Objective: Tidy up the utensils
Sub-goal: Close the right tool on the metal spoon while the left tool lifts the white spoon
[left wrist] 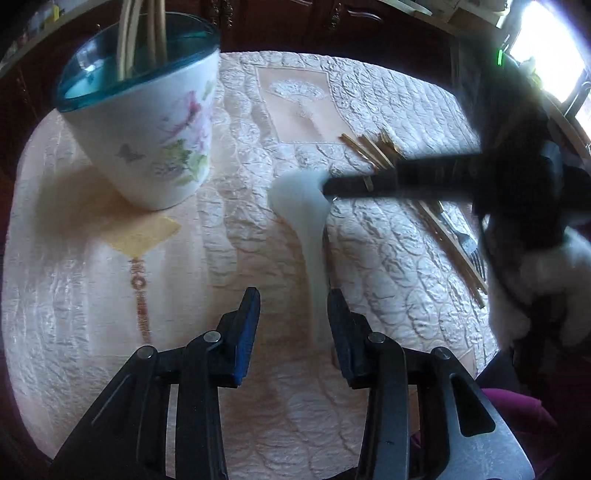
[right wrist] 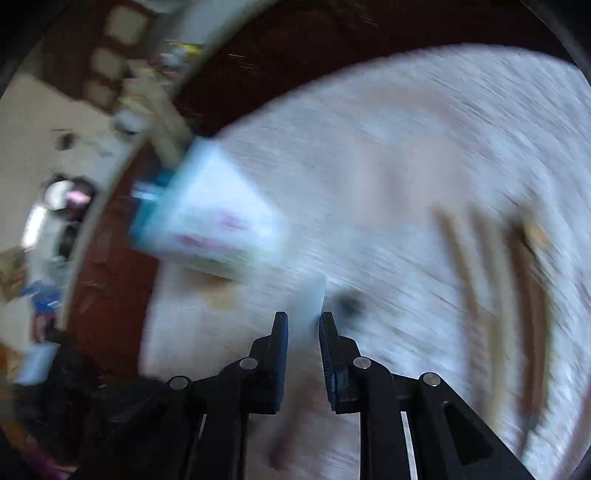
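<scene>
A white flowered pot with a teal rim point(left wrist: 147, 122) stands at the table's far left and holds several wooden chopsticks point(left wrist: 142, 33). A white spoon point(left wrist: 308, 225) is blurred in mid-table. My right gripper point(left wrist: 332, 186) reaches in from the right and is closed around its bowl end. My left gripper point(left wrist: 291, 295) is open and empty, with the spoon's handle close to its right finger. In the blurred right wrist view the right gripper point(right wrist: 303, 317) has the white spoon point(right wrist: 308, 295) between its fingers, and the pot point(right wrist: 210, 218) lies to the left.
A quilted cream cloth point(left wrist: 110, 295) covers the round table. Loose chopsticks point(left wrist: 373, 147) and a metal fork point(left wrist: 472, 251) lie at the right, partly under the right gripper. Dark wooden cabinets stand behind the table. A bright window is at the upper right.
</scene>
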